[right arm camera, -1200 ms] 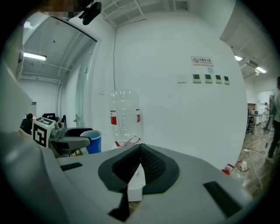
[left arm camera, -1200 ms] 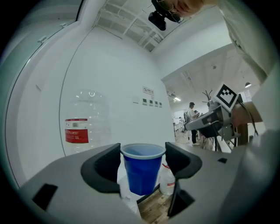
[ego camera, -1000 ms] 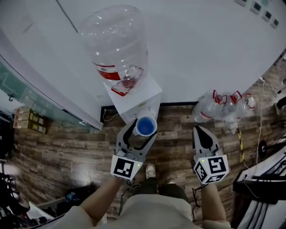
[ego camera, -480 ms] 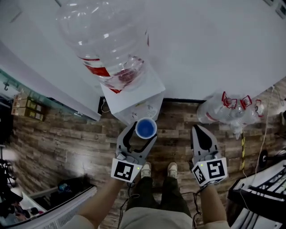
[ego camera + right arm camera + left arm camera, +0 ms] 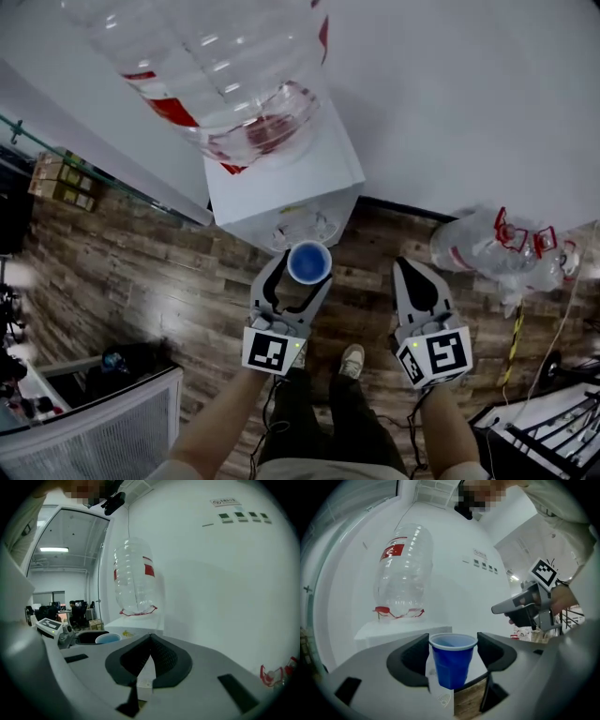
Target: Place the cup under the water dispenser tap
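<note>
The left gripper (image 5: 302,268) is clamped on the blue cup (image 5: 453,660), holding it upright and level, just in front of the white water dispenser (image 5: 281,183). The right gripper (image 5: 411,266), jaws together and empty, points alongside. The bottle (image 5: 216,66) on the dispenser bears a red label (image 5: 392,551), its print unreadable.

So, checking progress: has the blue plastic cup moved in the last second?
Yes. The blue plastic cup in the left hand-held gripper has sunk lower against the front of the white water dispenser.
</note>
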Action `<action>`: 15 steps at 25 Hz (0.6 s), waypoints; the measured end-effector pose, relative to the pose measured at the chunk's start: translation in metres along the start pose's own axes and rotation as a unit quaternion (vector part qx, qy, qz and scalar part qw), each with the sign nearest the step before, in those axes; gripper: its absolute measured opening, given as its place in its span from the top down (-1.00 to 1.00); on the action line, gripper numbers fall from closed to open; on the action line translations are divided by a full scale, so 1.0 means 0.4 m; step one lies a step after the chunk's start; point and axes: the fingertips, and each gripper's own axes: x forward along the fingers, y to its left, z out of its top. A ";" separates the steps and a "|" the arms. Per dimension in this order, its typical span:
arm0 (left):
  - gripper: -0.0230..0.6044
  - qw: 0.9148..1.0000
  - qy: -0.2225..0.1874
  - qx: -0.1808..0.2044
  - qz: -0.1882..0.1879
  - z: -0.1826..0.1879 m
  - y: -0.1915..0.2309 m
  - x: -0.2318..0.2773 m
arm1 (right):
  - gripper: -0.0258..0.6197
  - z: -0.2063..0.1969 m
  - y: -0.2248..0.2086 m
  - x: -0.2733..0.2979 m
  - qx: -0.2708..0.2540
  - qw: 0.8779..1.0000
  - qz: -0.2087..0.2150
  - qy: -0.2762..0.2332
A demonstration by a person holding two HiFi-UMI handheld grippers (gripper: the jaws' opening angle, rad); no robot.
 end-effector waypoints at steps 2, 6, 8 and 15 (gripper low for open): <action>-0.11 1.000 0.001 -0.013 0.007 -0.047 0.005 0.022 | 0.90 -0.042 -0.011 0.033 -0.001 1.000 0.008 0.006; -0.11 1.000 0.005 -0.019 0.007 -0.147 -0.002 0.052 | 0.90 -0.120 -0.029 0.087 -0.002 1.000 0.018 0.012; -0.11 1.000 0.010 -0.016 0.008 -0.207 -0.001 0.068 | 0.90 -0.161 -0.039 0.113 -0.004 1.000 0.020 0.011; -0.11 1.000 0.021 -0.011 0.019 -0.394 0.036 0.146 | 0.90 -0.316 -0.066 0.191 0.025 0.999 0.022 0.024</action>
